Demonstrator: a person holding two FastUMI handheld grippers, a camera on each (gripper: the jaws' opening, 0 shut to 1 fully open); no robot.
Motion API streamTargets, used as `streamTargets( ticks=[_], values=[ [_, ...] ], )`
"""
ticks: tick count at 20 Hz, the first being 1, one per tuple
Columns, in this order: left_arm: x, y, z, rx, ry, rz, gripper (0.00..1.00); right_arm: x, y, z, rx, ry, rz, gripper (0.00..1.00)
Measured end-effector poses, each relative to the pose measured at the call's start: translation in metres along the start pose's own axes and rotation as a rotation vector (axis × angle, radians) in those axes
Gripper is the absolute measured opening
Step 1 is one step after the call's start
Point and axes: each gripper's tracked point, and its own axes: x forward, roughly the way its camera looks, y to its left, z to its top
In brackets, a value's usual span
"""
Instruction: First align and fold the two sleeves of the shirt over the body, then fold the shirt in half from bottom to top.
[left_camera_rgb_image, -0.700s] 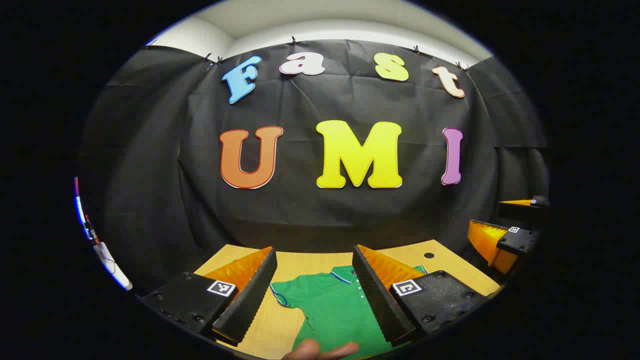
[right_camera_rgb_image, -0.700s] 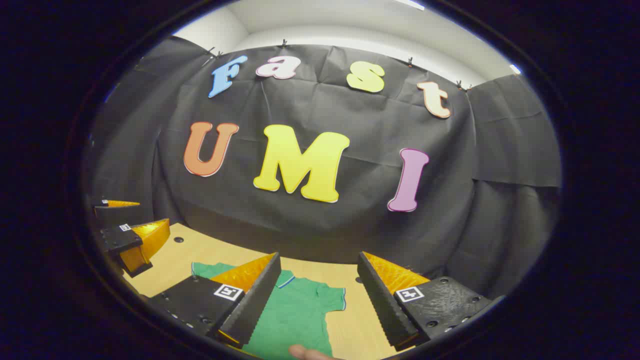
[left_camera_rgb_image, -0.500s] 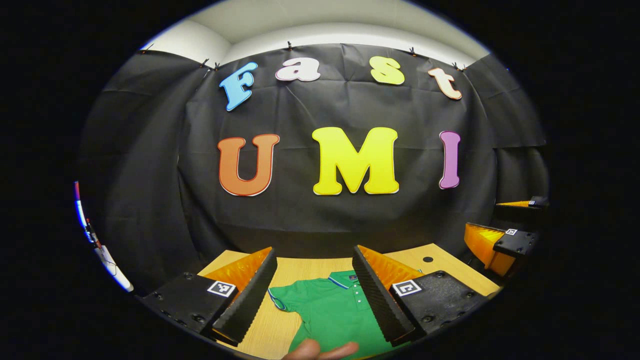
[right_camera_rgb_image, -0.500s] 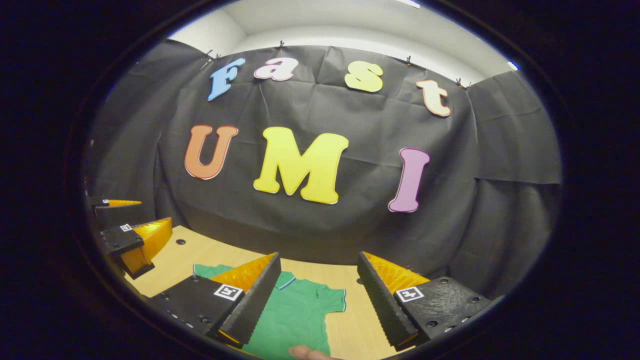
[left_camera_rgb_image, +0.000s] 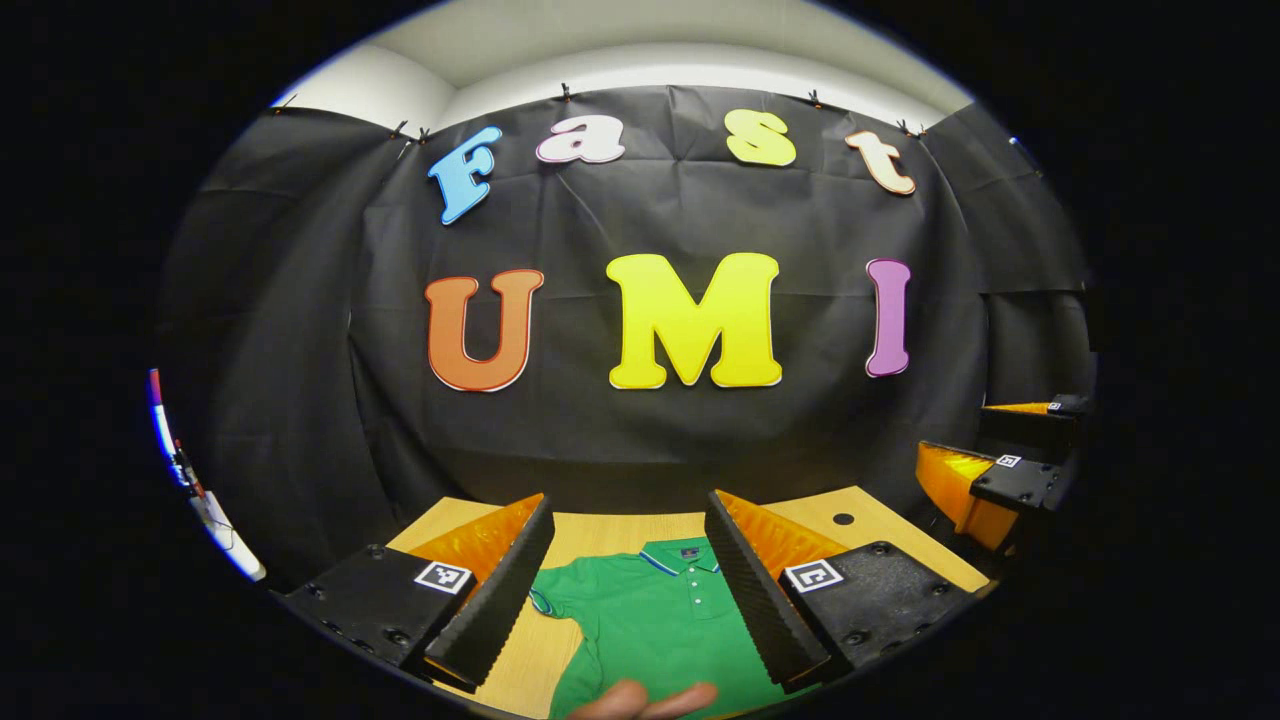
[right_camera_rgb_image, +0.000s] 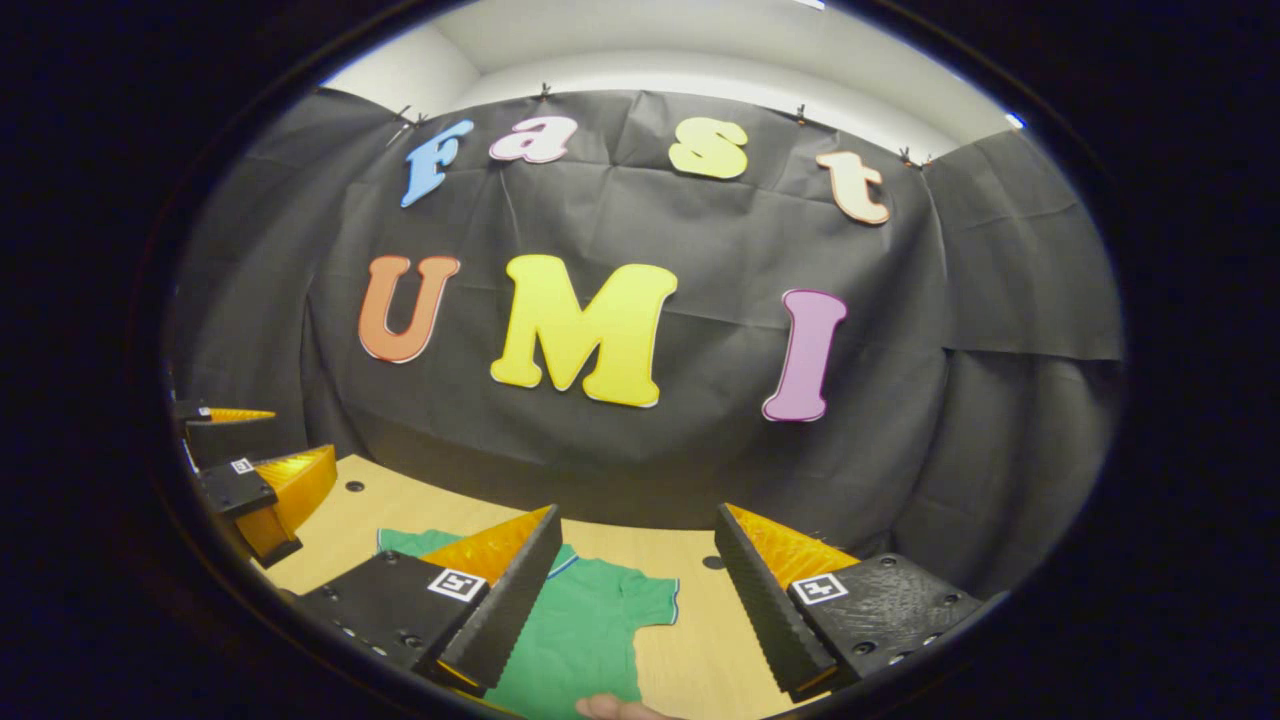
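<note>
A green polo shirt (left_camera_rgb_image: 650, 625) lies flat on the wooden table (left_camera_rgb_image: 600, 525), collar (left_camera_rgb_image: 682, 556) toward the far wall, front buttons up. One short sleeve (left_camera_rgb_image: 552, 602) spreads out in the left gripper view. In the right gripper view the shirt (right_camera_rgb_image: 590, 630) has its other sleeve (right_camera_rgb_image: 652, 602) spread flat. My left gripper (left_camera_rgb_image: 628, 502) hovers open above the shirt's chest, holding nothing. My right gripper (right_camera_rgb_image: 636, 514) is open above the shirt's sleeve side, also holding nothing. Each gripper appears at the other view's edge: the right gripper (left_camera_rgb_image: 985, 485) and the left gripper (right_camera_rgb_image: 265, 490).
A person's fingertip (left_camera_rgb_image: 640, 700) shows at the bottom over the shirt. The table has small round holes (left_camera_rgb_image: 843, 519) (right_camera_rgb_image: 711, 562) near its far edge. The black cloth wall (left_camera_rgb_image: 650, 440) rises just behind the table.
Both views have swung slightly to the right, so the shirt and wall sit a little further left. Both grippers stay open and the shirt lies as before.
</note>
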Motion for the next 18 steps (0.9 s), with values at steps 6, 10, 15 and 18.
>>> streamTargets(
  ticks=[6, 10, 15, 18],
  values=[
    [-0.001, -0.013, 0.001, 0.001, 0.001, 0.002, 0.98, 0.010, -0.015, -0.005, 0.000, 0.018, -0.004, 0.95],
    [0.001, -0.018, -0.005, -0.026, 0.010, -0.009, 0.98, 0.028, -0.020, -0.019, -0.025, 0.035, 0.005, 0.95],
    [0.000, -0.011, -0.013, -0.023, 0.040, 0.044, 0.98, 0.094, -0.041, -0.061, -0.036, 0.160, -0.007, 0.95],
    [-0.003, -0.012, -0.026, -0.059, 0.100, 0.074, 0.98, 0.146, -0.061, -0.114, -0.044, 0.313, -0.033, 0.97]
  ],
)
